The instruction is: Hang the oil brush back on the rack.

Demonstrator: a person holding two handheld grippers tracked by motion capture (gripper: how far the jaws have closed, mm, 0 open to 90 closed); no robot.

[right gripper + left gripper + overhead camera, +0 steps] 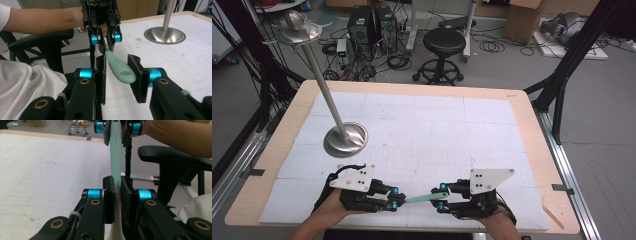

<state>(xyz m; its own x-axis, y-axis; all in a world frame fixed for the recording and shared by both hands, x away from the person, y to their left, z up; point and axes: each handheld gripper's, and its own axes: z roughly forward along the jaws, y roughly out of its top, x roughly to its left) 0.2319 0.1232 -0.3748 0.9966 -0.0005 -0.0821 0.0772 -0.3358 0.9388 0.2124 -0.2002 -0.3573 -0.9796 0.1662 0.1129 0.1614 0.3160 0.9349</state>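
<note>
Handover step under way near the front edge of the worktop [522,130]: left tongs [396,199] are clamping one end of the mint-green spatula handle [419,198], holding it level above the mat. Right tongs [117,75] are standing around the other end, pads not yet pressing. Judging next: right needs to be closing fully before left lets go. White gridded mat [437,125] is covering the worktop; a steel stand [344,137] is sitting far left; stool [444,42], computers and cables are lying beyond.

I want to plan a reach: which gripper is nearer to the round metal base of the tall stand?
Left. The left gripper is just below the round metal base; the right gripper is further along the table.
</note>
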